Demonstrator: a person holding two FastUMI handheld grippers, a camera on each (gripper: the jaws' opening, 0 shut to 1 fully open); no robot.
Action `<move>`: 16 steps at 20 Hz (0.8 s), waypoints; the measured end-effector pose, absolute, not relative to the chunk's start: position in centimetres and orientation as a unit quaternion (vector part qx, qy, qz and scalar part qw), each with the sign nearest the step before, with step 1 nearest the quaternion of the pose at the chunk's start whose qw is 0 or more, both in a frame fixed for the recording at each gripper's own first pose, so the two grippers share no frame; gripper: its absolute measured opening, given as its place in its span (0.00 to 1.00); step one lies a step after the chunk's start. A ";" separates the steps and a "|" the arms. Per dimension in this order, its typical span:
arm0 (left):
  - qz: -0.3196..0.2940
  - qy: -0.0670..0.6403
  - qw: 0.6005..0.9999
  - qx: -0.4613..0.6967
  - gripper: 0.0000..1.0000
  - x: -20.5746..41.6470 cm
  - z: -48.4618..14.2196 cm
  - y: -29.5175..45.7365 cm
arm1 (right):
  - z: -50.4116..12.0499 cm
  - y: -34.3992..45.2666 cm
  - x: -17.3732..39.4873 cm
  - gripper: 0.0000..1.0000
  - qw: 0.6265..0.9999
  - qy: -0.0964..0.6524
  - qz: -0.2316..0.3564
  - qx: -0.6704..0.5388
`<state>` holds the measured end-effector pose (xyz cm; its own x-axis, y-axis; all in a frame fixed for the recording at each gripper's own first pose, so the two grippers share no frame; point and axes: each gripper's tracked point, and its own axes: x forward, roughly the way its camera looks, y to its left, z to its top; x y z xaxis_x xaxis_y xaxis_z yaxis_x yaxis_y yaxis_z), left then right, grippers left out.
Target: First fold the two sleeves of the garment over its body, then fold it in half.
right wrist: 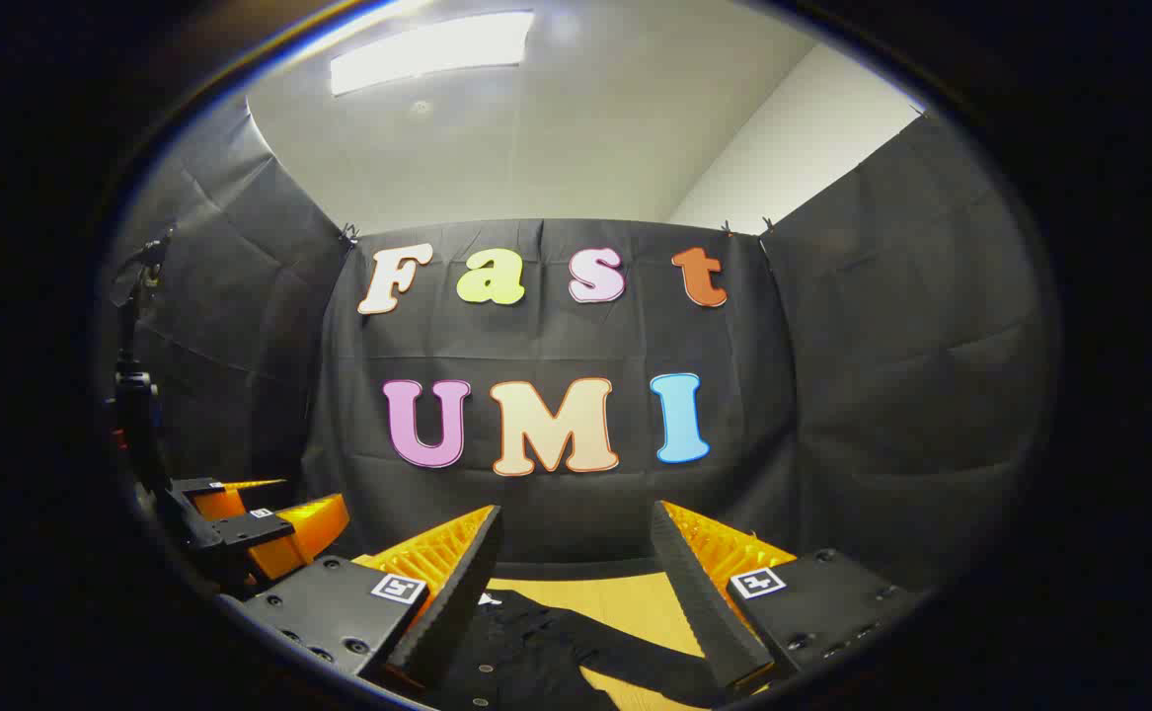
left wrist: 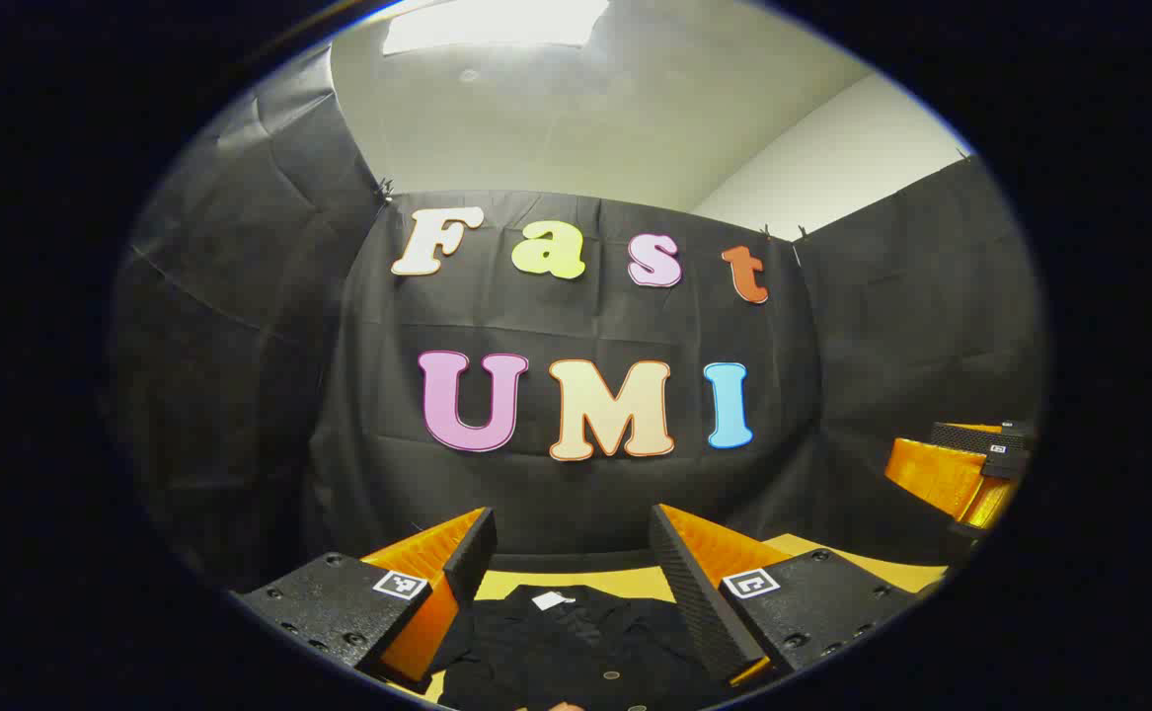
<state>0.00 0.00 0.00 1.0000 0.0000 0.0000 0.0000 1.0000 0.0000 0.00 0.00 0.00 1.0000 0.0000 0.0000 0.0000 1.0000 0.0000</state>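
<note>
A black buttoned garment (left wrist: 576, 647) lies flat on the yellow table (left wrist: 837, 555), its collar with a white tag (left wrist: 552, 598) pointing toward the back wall. My left gripper (left wrist: 571, 518) hovers open above the collar area, with nothing between its fingers. In the right gripper view the same garment (right wrist: 521, 652) lies low and left, and one sleeve (right wrist: 640, 664) stretches out to the right over the table (right wrist: 600, 597). My right gripper (right wrist: 576, 513) is open and empty above that side. Both grippers are held off the cloth.
The right gripper (left wrist: 970, 464) appears at the far right of the left gripper view, and the left gripper (right wrist: 260, 528) at the far left of the right gripper view. Black cloth walls close the table's back and sides.
</note>
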 end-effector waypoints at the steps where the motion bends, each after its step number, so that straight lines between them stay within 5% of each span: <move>1: 0.002 0.000 1.000 0.000 0.92 0.0 0.0 0.1 | -0.1 0.3 -0.1 0.95 1.000 -0.001 0.005 0.000; 16: 0.003 -0.007 1.000 0.010 0.92 0.2 0.5 2.0 | 0.6 3.3 0.3 0.95 0.999 -0.012 0.031 -0.013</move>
